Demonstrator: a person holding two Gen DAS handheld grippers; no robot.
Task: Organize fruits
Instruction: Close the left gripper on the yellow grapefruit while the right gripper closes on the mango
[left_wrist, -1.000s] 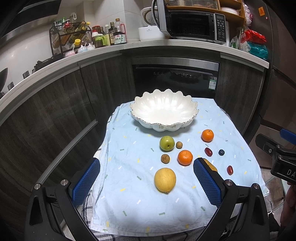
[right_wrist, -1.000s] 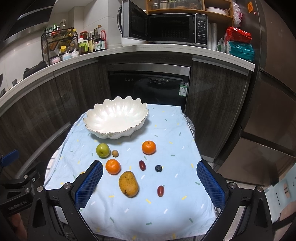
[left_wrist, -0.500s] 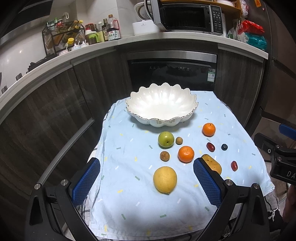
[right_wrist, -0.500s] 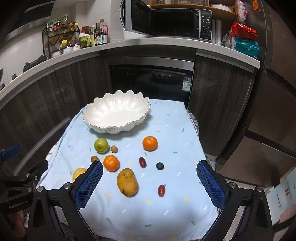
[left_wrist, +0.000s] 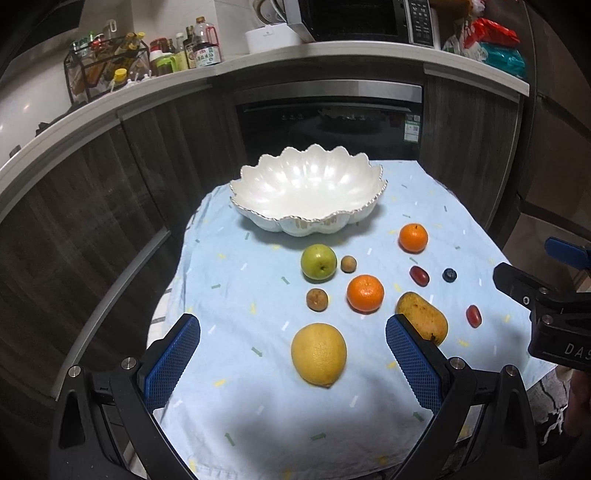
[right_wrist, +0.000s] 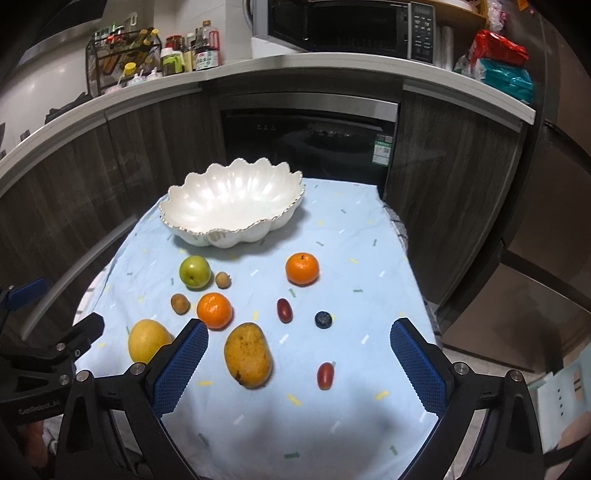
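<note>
The bowl (left_wrist: 308, 192) sits at the back of the cloth (left_wrist: 258, 406); before it lie the apple (left_wrist: 318, 261), lemon (left_wrist: 318, 353) and mango (left_wrist: 423, 316).

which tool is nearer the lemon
Left. The left tool is open with the lemon lying between its fingers; the right tool sits off to the lemon's right, over the mango.
</note>
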